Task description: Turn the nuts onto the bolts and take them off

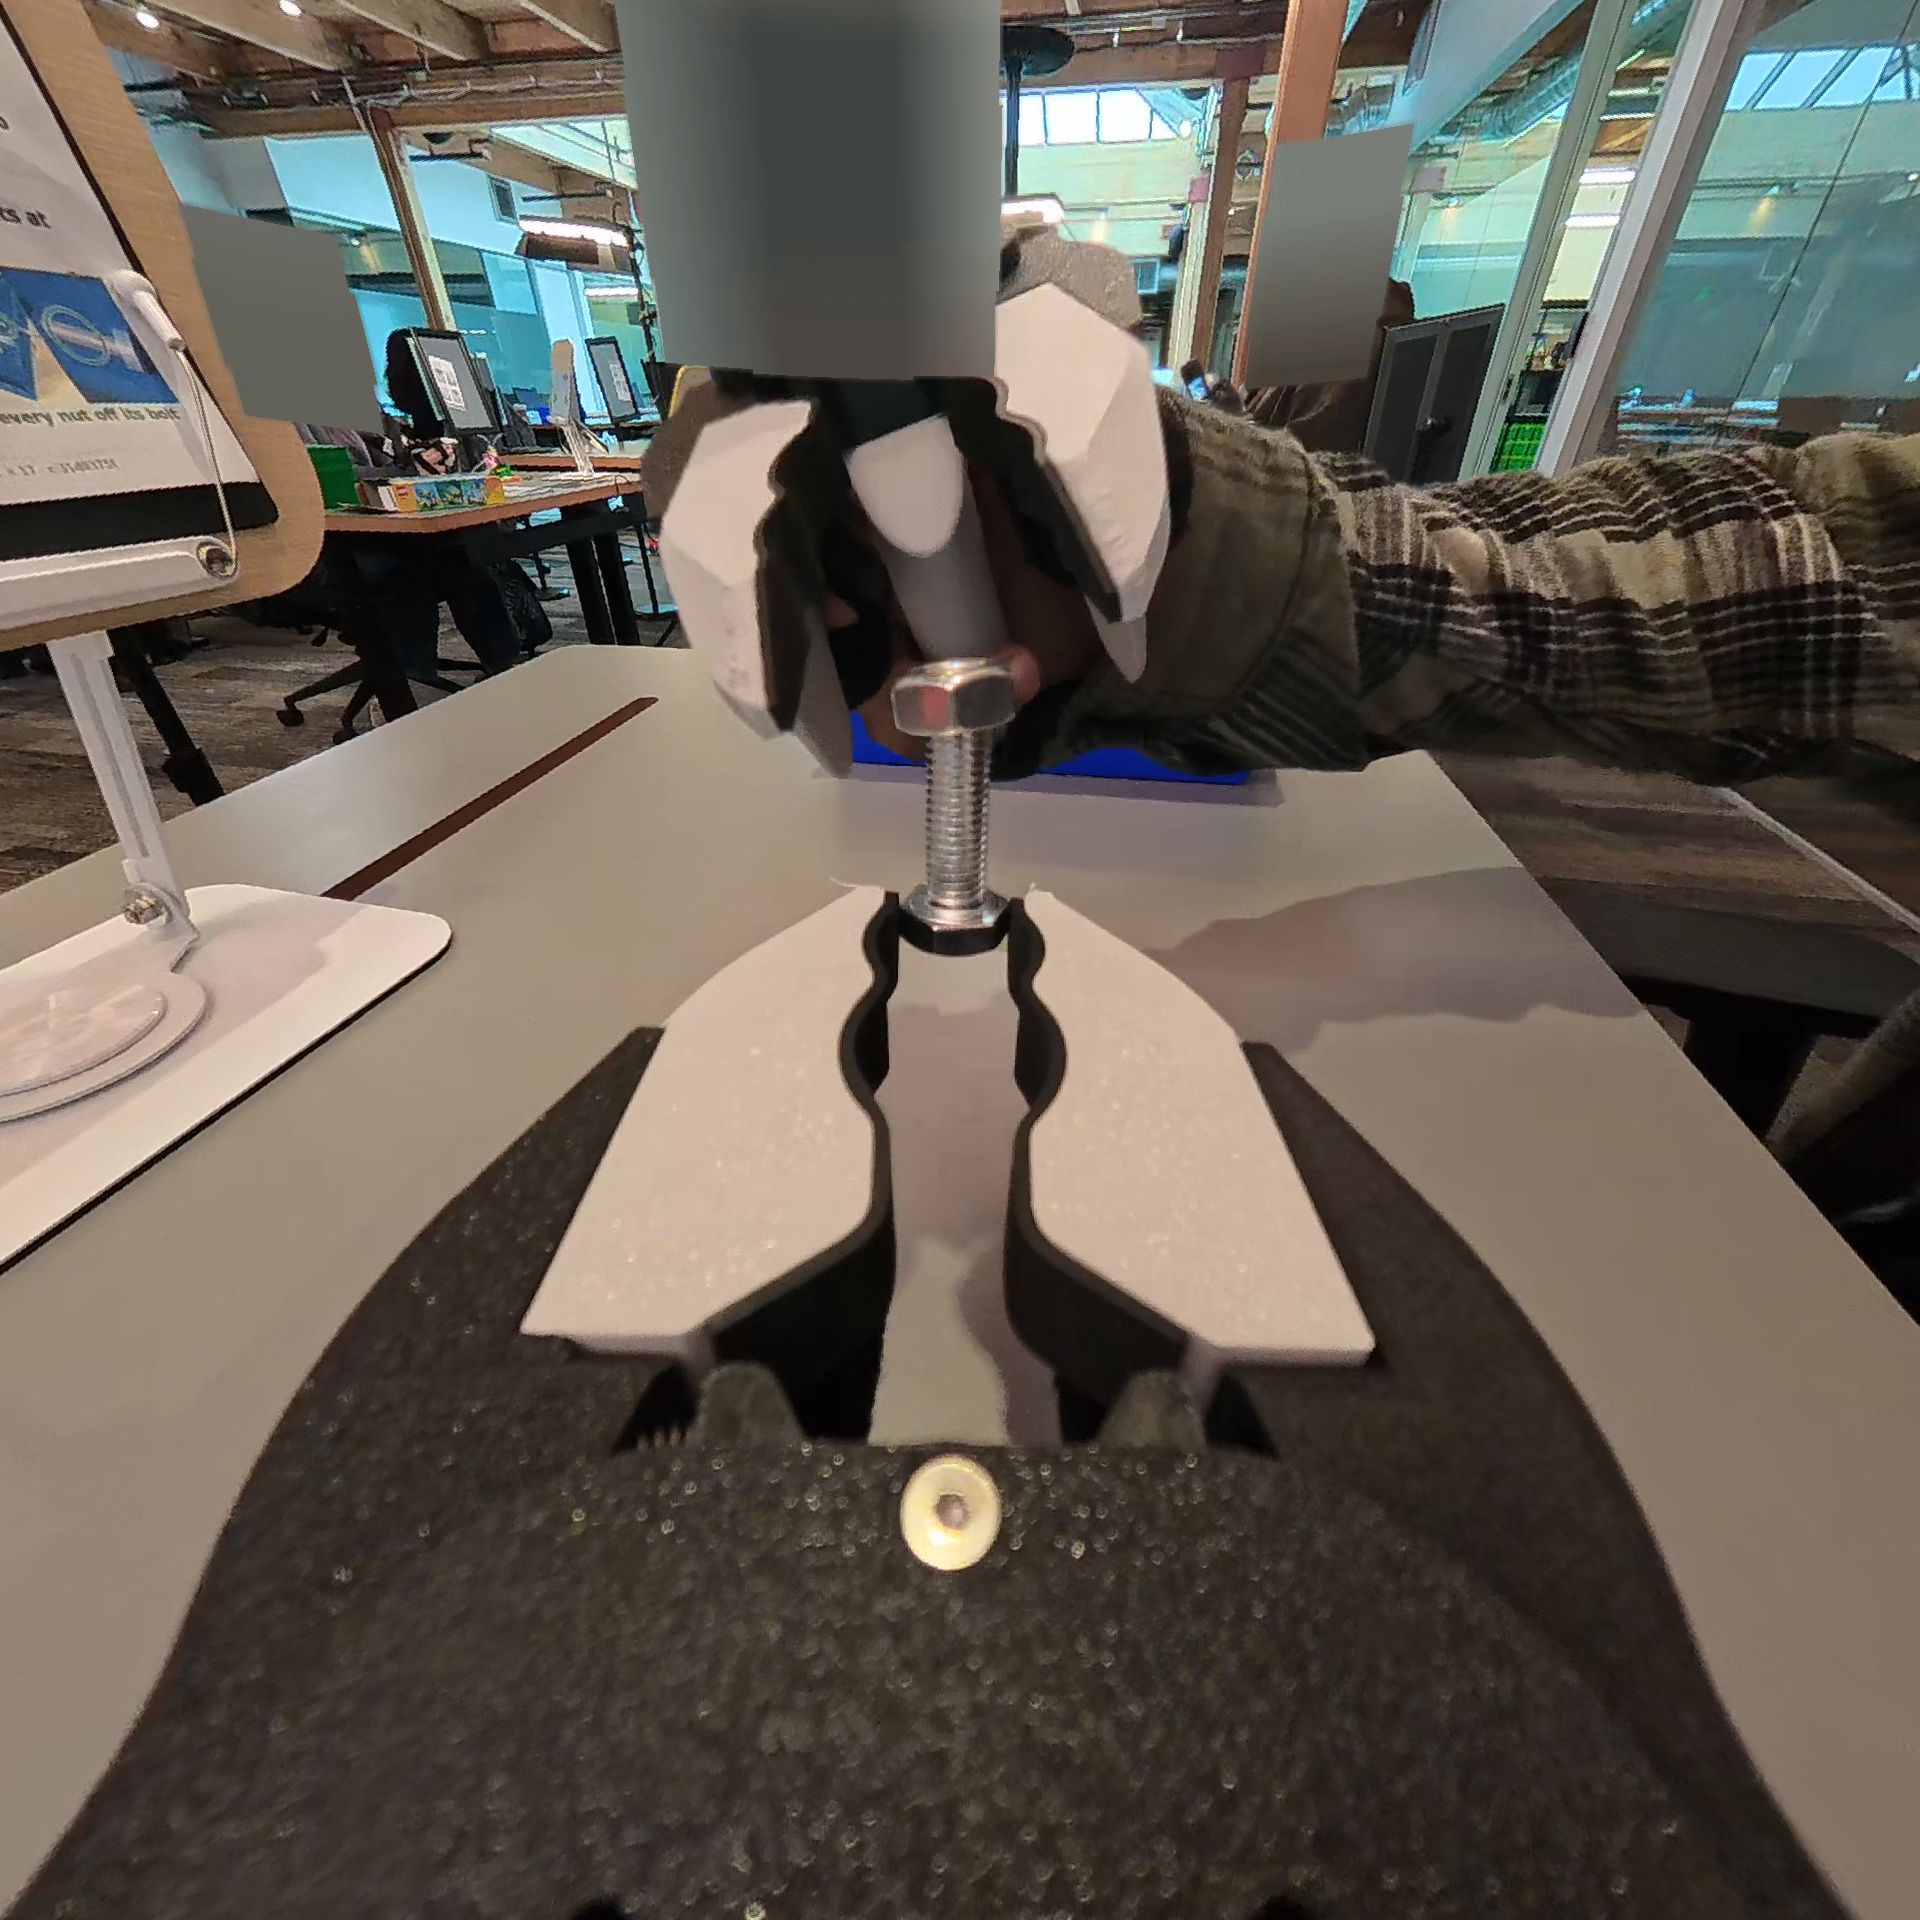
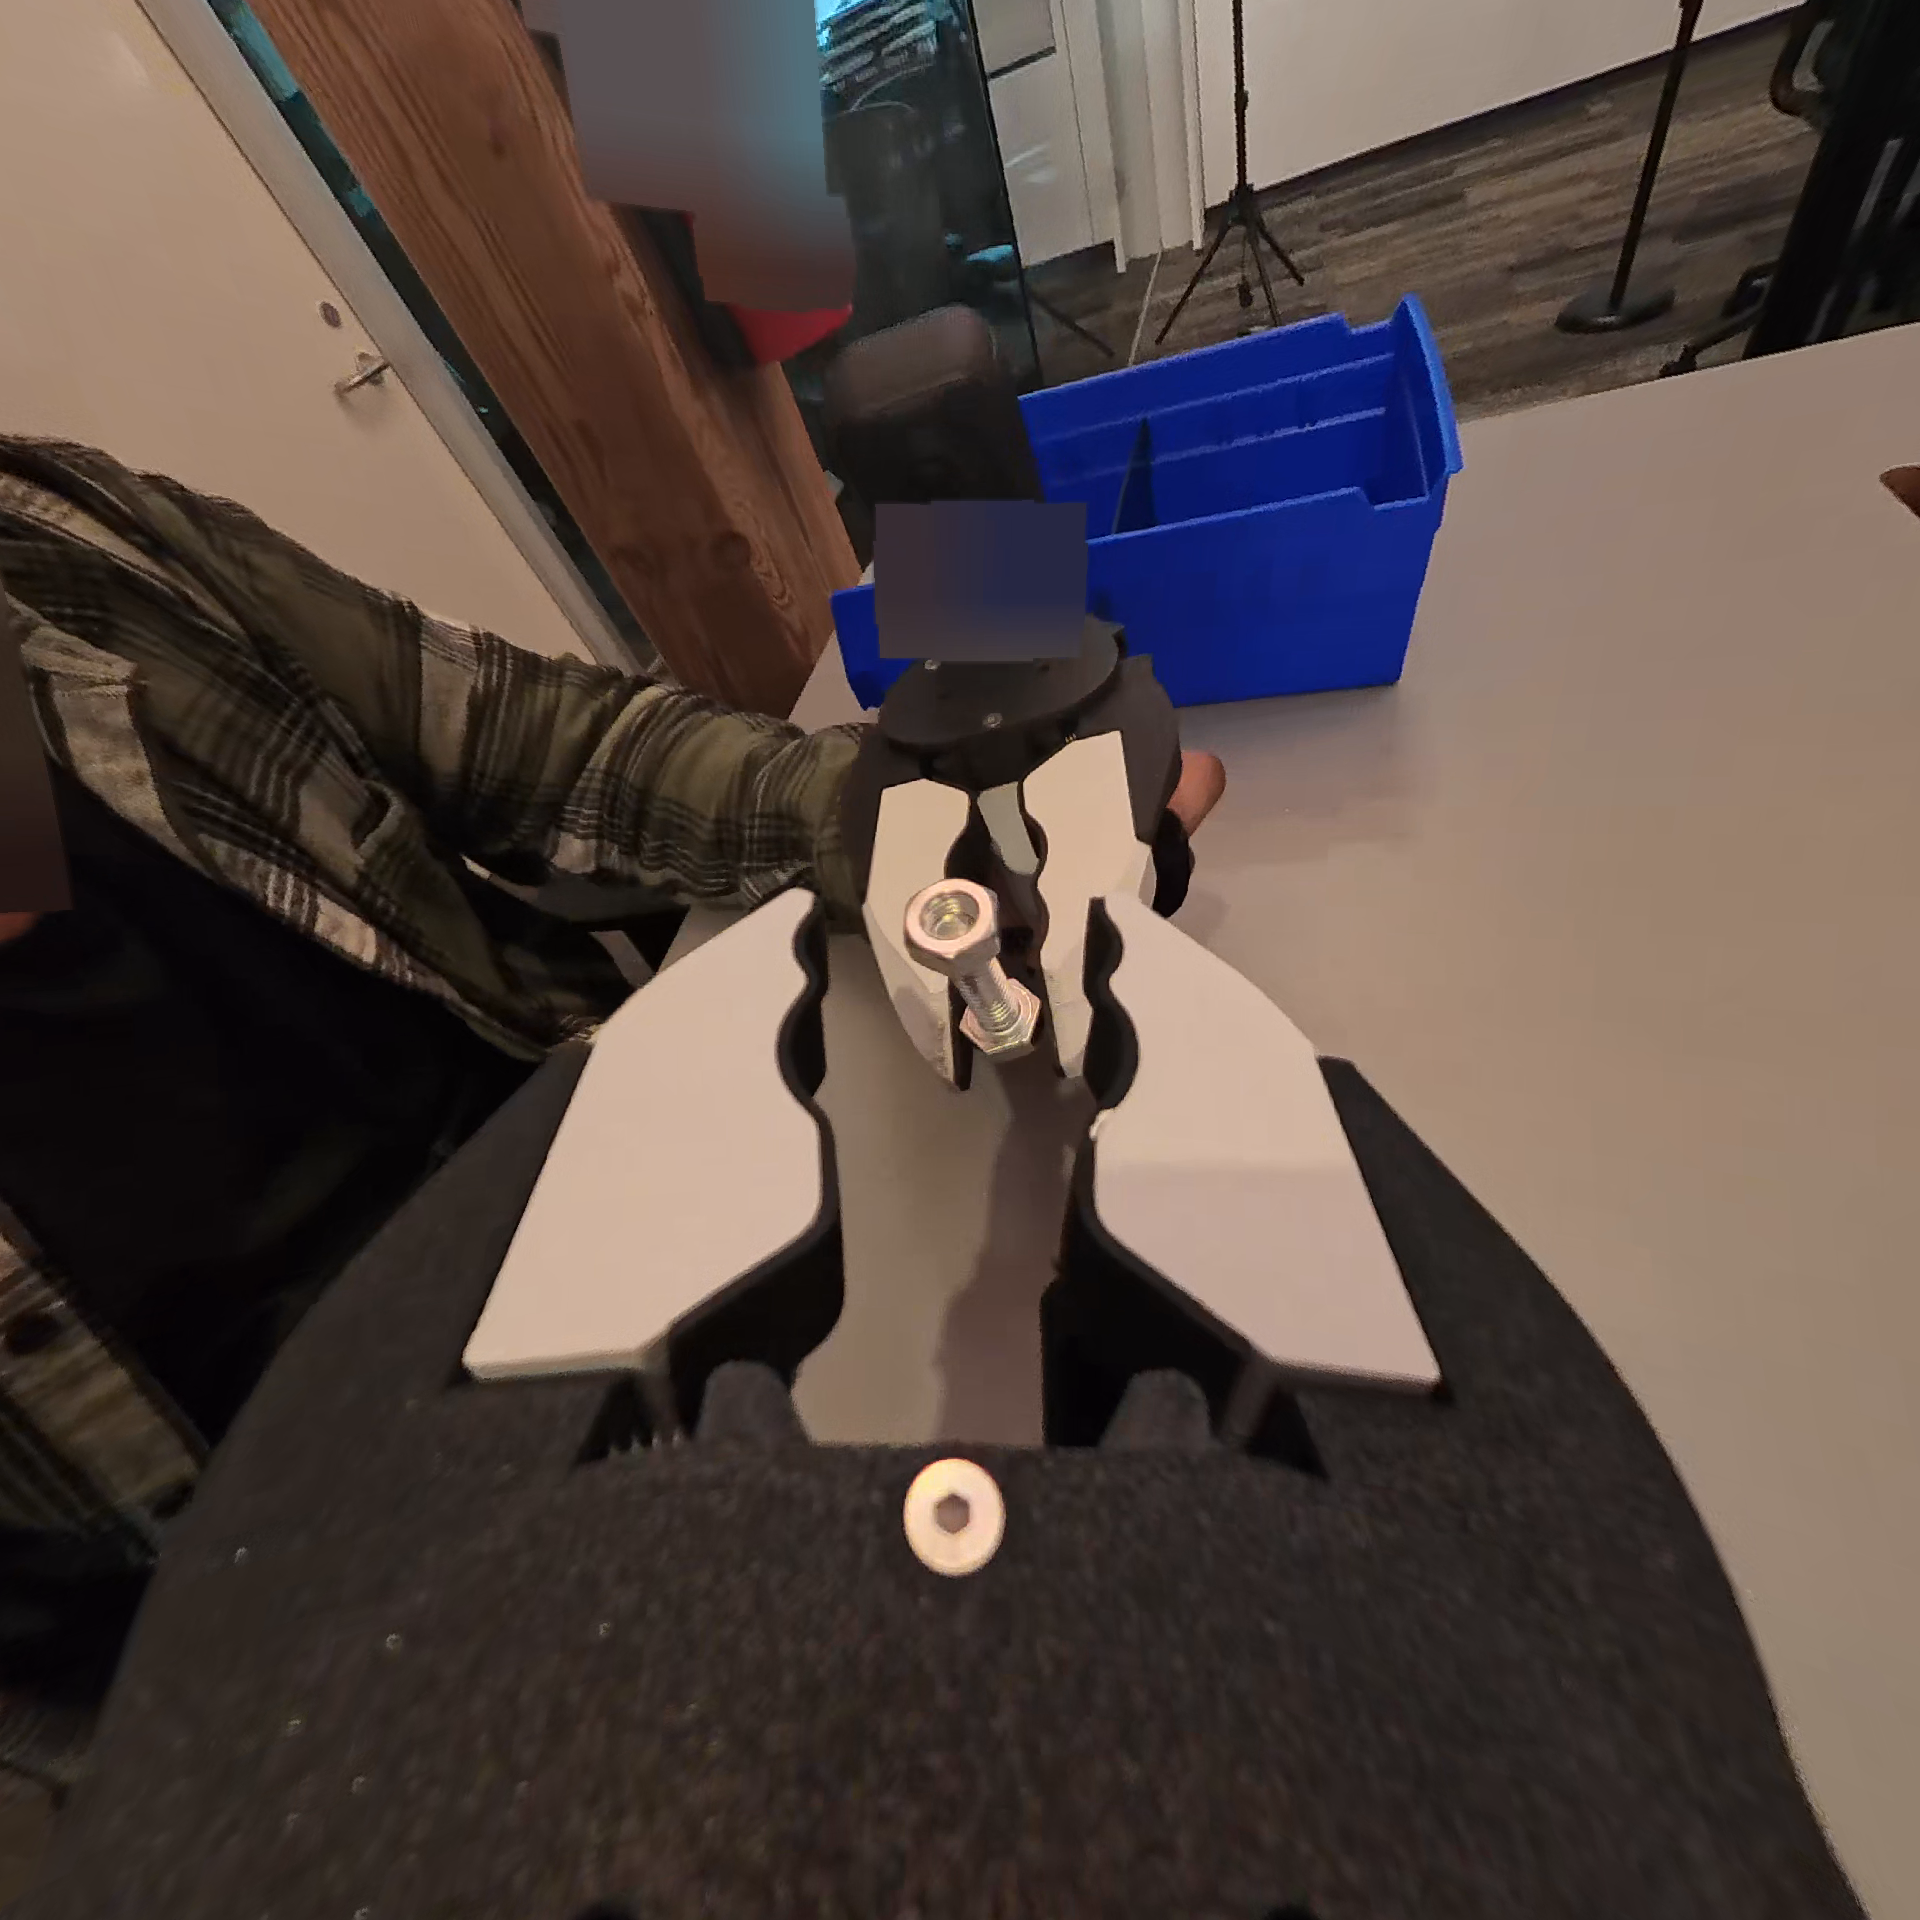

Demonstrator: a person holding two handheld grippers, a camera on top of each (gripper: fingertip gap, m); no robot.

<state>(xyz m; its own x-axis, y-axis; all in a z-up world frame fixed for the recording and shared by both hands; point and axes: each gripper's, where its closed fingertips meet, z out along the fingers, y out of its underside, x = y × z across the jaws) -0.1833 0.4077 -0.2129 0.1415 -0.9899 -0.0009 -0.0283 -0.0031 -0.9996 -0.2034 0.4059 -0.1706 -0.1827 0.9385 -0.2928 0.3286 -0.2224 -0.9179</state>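
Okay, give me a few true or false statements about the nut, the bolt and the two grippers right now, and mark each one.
1. The left gripper has its jaws shut on the lower end of the bolt. True.
2. The nut lies loose on the table. False: it sits on the bolt's upper end.
3. The right gripper has its jaws clamped on the nut. False: they stand open, one on either side of it.
4. A blue bin stands on the table. True.

blue bin (image 2: 1247, 582) on grey table (image 2: 1558, 831) | sign stand (image 1: 156, 935) | tripod (image 2: 1242, 239)
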